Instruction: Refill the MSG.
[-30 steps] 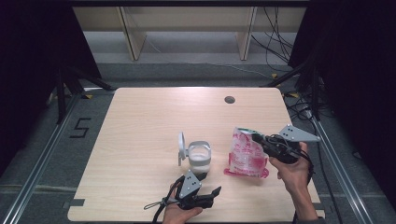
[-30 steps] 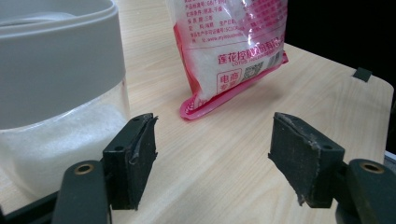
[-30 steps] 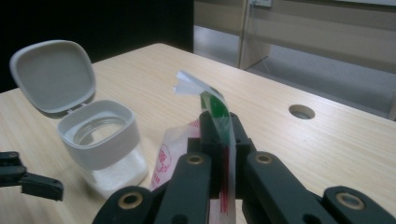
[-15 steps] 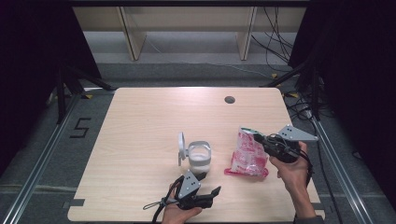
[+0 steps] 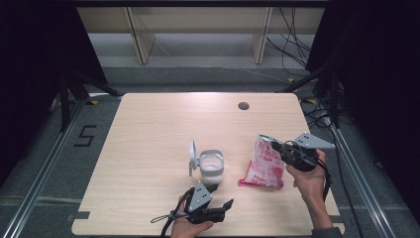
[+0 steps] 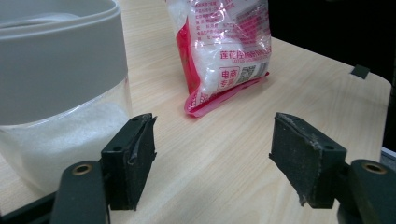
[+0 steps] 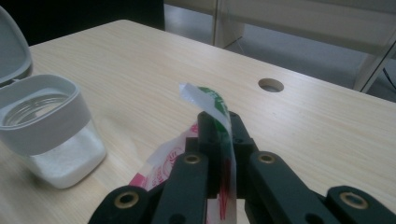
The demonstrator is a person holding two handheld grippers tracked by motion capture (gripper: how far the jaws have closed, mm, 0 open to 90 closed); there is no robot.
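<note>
On the floor at the far left of the high view, a mark shaped like the figure 5 [image 5: 87, 135] is seen beside a metal rail. The light wooden surface [image 5: 148, 148] takes the middle of that view.

Near the front edge of the surface, the left gripper [image 5: 224, 205] is held low in the person's left hand [image 5: 190, 227], of which only a part is seen because the frame cuts it off. In the left gripper view, its jaws are spread wide with nothing between them, and bare wood is seen in the gap.

Just behind it stands a clear jar [image 5: 211, 168] with a grey collar; its lid [image 5: 191, 157] is open and stands upright at the jar's left side. White grains are seen in the lower part of the jar [image 6: 56, 84], but its top is cut off in the left gripper view.

To the right of the jar, a red and white bag [image 5: 263, 163] stands on the surface, leaning. Its top edge is clamped by the right gripper [image 5: 273, 146], whose jaws are closed tight on the film [image 7: 219, 140]. The print on the bag [image 6: 224, 46] is too small to be read surely. The lower part of the bag is hidden behind the gripper in the right gripper view.

A round hole [image 5: 243, 105] is seen in the surface farther back. Cables [image 5: 297, 39] lie on the floor at the right, hard to make out in the dark.
</note>
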